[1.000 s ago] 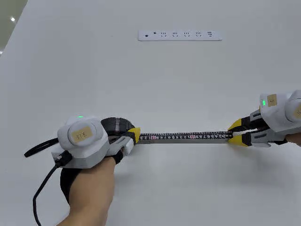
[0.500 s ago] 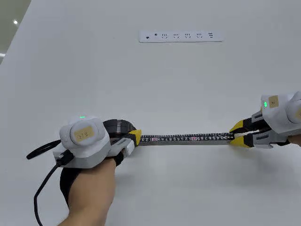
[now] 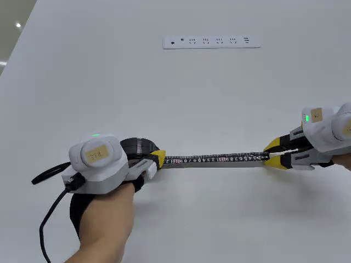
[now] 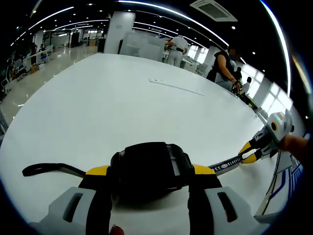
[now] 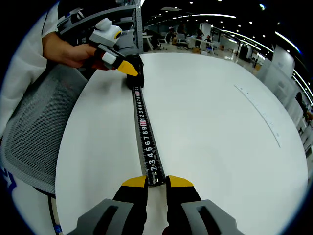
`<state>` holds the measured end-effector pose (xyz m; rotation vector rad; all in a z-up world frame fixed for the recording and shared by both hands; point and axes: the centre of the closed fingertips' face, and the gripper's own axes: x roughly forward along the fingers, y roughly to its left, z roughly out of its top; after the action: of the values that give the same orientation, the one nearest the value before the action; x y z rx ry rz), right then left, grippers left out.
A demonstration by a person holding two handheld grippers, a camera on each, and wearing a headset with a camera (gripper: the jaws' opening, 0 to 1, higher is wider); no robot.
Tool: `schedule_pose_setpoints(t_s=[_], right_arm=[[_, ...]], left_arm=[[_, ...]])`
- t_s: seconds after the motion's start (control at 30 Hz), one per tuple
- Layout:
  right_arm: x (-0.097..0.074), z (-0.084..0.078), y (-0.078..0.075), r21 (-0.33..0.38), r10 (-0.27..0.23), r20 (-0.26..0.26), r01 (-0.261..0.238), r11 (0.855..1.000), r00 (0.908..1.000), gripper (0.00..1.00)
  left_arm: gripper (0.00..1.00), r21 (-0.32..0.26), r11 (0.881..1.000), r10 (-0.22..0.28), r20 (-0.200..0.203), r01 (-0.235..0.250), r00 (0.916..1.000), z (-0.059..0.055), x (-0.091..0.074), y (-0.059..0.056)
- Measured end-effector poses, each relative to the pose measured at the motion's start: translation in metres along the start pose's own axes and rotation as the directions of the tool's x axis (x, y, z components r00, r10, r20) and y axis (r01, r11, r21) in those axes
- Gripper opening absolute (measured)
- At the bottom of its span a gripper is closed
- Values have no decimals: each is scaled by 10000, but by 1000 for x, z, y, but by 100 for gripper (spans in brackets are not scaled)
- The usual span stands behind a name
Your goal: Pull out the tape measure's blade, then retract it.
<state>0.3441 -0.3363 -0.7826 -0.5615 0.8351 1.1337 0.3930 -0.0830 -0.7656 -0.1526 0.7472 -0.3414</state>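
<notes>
A black tape measure case rests on the white table, with my left gripper shut on it. Its dark blade runs out to the right, low over the table. My right gripper is shut on the blade's end, its yellow fingertips pinching it. The case's black wrist strap trails off to the left. In the left gripper view the blade reaches the right gripper; in the right gripper view the left gripper sits at the far end.
A white power strip lies flat at the back of the table. A black cable hangs from the left gripper near the front edge. A grey mesh chair stands beside the table. People stand far behind the table.
The right gripper has crept slightly toward the case with the blade end, so the drawn-out length is a little shorter. The left gripper and case have stayed put.
</notes>
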Motion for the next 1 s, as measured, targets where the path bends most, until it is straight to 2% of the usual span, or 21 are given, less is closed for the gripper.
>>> schedule_pose_setpoints(t_s=[1.0], right_arm=[[23, 35, 10, -123, 375, 591, -368, 9992, 9975, 11]], left_arm=[[58, -131, 9998, -179, -50, 178, 9998, 0, 2, 0]])
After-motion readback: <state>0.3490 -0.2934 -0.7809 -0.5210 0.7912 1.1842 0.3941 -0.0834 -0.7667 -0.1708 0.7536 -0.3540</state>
